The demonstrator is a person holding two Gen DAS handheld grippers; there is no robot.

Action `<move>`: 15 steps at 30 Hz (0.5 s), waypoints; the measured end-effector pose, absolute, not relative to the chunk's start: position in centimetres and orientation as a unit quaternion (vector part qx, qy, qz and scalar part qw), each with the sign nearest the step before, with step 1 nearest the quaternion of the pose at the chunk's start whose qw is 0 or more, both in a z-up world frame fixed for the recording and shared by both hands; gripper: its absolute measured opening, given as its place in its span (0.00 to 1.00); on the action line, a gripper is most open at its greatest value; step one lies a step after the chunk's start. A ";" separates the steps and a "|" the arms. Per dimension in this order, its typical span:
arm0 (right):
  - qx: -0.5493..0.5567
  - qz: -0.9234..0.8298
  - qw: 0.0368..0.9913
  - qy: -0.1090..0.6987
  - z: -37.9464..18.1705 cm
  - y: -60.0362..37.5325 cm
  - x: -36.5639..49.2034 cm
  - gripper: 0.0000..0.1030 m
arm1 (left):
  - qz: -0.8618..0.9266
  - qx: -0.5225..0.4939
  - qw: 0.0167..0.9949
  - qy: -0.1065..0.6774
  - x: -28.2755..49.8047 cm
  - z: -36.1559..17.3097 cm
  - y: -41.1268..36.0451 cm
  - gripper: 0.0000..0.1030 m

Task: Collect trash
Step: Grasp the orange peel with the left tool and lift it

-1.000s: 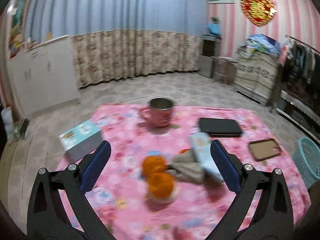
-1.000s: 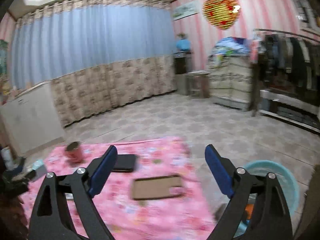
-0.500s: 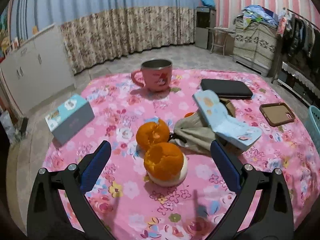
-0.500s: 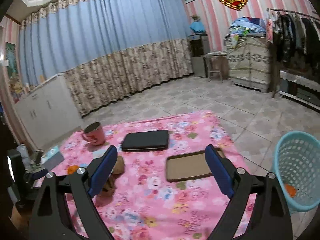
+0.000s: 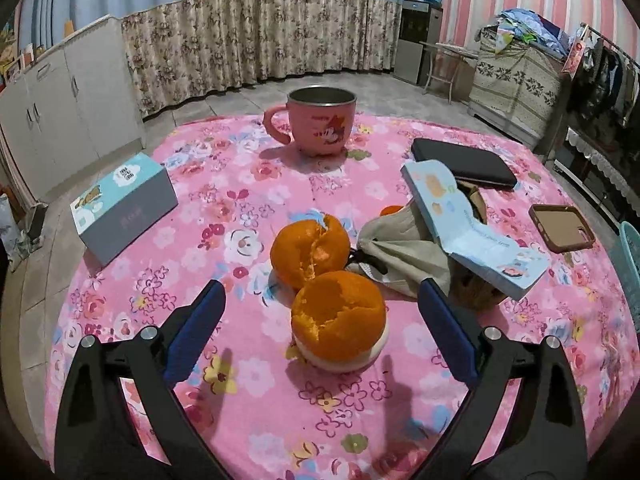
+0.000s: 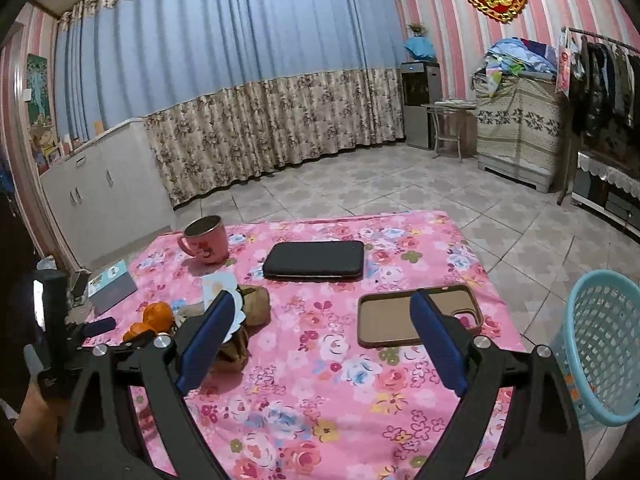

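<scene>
two orange peels sit near the middle of the pink floral surface (image 5: 248,420): the near peel (image 5: 338,314) lies dome-up on a pale disc, and the far peel (image 5: 310,252) is just behind it, touching or nearly so. the left tongs (image 5: 320,308) hover over the surface with their blue pads wide apart, the near peel lying between them, not gripped. just right of the peels lies a crumpled beige bag (image 5: 400,256) with a torn light-blue carton (image 5: 472,232) resting on it. farther back stand a pink mug (image 5: 322,126), a black case (image 5: 464,162) and a brown phone case (image 5: 560,228); a blue box (image 5: 124,204) is at the left edge. the right tongs (image 6: 320,332) are apart too, holding nothing, above the phone case side of the surface. a teal basket (image 6: 600,356) stands on the floor beside the surface's right edge.
</scene>
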State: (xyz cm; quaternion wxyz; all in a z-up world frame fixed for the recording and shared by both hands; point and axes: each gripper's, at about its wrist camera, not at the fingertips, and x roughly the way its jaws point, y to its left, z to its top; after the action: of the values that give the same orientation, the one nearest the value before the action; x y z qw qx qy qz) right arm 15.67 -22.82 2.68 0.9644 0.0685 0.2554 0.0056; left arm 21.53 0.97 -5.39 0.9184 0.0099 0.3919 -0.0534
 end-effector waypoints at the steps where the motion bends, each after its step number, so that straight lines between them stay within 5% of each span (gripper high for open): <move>1: 0.061 0.003 0.965 0.255 2.7 -22.7 15.7 0.85 | -0.054 0.017 0.917 0.396 21.6 -5.6 0.8 0.90; 10: 0.053 0.007 0.965 0.258 2.8 -22.4 15.5 0.85 | -0.059 0.023 0.907 0.415 22.1 -6.4 0.0 0.70; 15: 0.054 0.006 0.964 0.259 2.9 -22.4 15.4 0.85 | -0.061 0.023 0.905 0.420 22.3 -6.7 -0.2 0.46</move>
State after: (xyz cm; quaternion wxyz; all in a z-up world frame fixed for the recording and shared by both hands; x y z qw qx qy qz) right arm 15.45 -22.35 2.86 0.9643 0.0544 0.2590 0.0065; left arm 22.29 -0.20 -6.70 0.9053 0.0235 0.4197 -0.0608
